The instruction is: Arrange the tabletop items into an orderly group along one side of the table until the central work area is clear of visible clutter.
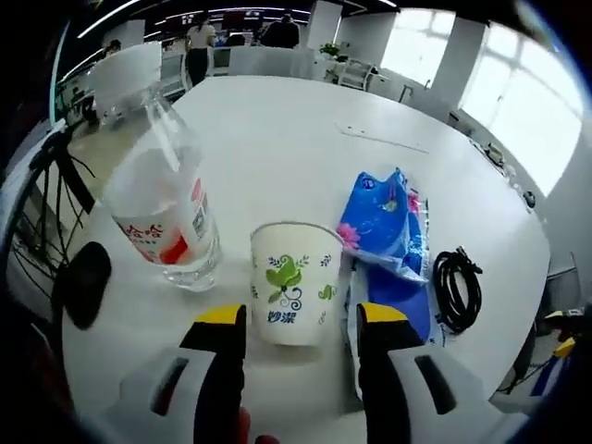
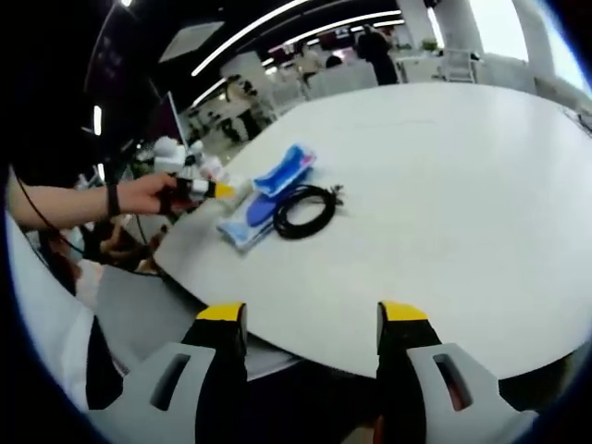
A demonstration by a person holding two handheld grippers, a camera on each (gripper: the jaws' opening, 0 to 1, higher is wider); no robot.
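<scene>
A white paper cup with a green flower print stands upright on the white table. My left gripper is open, its yellow-tipped jaws flanking the cup's lower part with small gaps on both sides. To the cup's left stands a clear water bottle with a red and white label. On the cup's right lies a blue tissue pack, then a coiled black cable. My right gripper hangs open over the table's near edge with nothing between its jaws. In the right gripper view the tissue pack and cable lie far off.
A dark rounded object lies at the table's left edge. A flat blue packet sits under the tissue pack. A person's hand holds the left gripper. Chairs and people stand beyond the table's far end.
</scene>
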